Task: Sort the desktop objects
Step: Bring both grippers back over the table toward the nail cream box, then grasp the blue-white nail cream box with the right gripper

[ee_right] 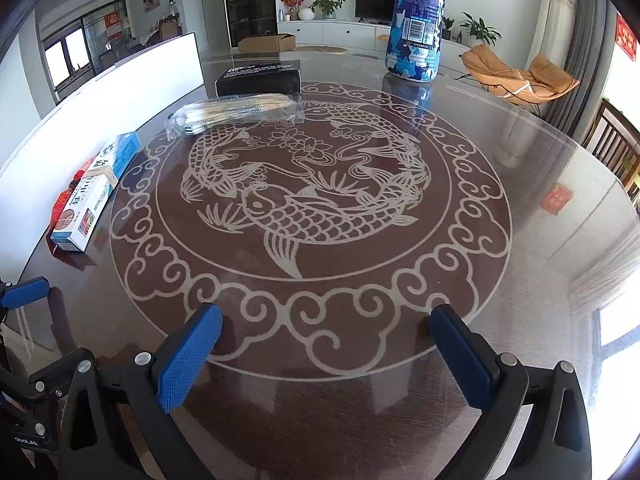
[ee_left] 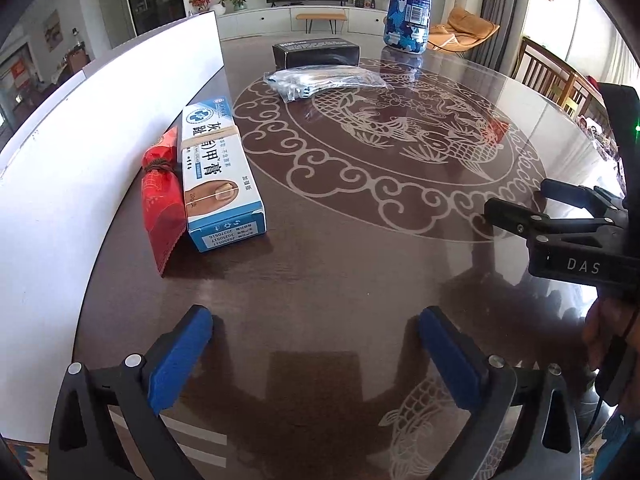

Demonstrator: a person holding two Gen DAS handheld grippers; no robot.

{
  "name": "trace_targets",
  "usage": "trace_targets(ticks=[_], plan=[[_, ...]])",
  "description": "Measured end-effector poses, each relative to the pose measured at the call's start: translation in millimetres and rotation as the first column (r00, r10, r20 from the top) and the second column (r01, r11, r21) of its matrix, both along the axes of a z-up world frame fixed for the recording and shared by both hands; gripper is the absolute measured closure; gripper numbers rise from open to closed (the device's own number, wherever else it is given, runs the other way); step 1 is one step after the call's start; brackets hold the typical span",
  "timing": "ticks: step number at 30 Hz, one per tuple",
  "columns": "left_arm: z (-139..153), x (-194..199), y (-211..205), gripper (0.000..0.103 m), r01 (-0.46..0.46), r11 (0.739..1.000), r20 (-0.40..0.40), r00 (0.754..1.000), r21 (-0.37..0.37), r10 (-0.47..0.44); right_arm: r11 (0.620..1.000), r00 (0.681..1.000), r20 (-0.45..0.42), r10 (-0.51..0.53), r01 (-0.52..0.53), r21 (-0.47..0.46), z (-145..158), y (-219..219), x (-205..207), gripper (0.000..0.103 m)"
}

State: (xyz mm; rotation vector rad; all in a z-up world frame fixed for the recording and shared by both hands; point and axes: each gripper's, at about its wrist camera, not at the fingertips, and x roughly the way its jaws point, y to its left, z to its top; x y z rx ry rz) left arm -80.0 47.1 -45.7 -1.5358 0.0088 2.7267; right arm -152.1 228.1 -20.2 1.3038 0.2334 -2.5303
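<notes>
On the dark round table (ee_left: 340,280) a blue-and-white ointment box (ee_left: 218,176) lies beside a red packet (ee_left: 160,200), both against a white board (ee_left: 80,152). Farther off lie a clear bag of sticks (ee_left: 320,82), a black box (ee_left: 316,52) and a standing blue patterned bottle (ee_left: 410,4). My left gripper (ee_left: 316,352) hovers open over bare tabletop, nothing between its blue pads. In the right wrist view my right gripper (ee_right: 326,354) is open and empty above the fish inlay (ee_right: 304,200); the ointment box (ee_right: 94,192), the bag (ee_right: 236,116), the black box (ee_right: 258,76) and the bottle (ee_right: 418,20) show there too.
The right gripper (ee_left: 516,208) enters the left wrist view from the right edge, held by a hand (ee_left: 604,332). Wooden chairs (ee_left: 556,76) stand past the table's right rim. An orange lounge chair (ee_right: 520,76) and a TV cabinet (ee_right: 340,34) sit beyond the table.
</notes>
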Motion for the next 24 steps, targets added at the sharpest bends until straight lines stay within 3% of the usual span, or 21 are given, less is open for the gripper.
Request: trace_targets(ticks=[16, 24], plan=[[1.3, 0.9, 0.1, 0.0, -0.02, 1.0, 0.011, 1.0, -0.002, 0.02, 1.0, 1.0, 0.0, 0.0, 0.0, 0.0, -0.3, 0.3, 0.4, 0.0], [0.4, 7.7, -25.5, 0.0, -0.173, 0.985, 0.04, 0.984, 0.008, 0.173, 0.999, 1.0, 0.004, 0.027, -0.027, -0.022, 1.9, -2.7, -1.9, 0.0]])
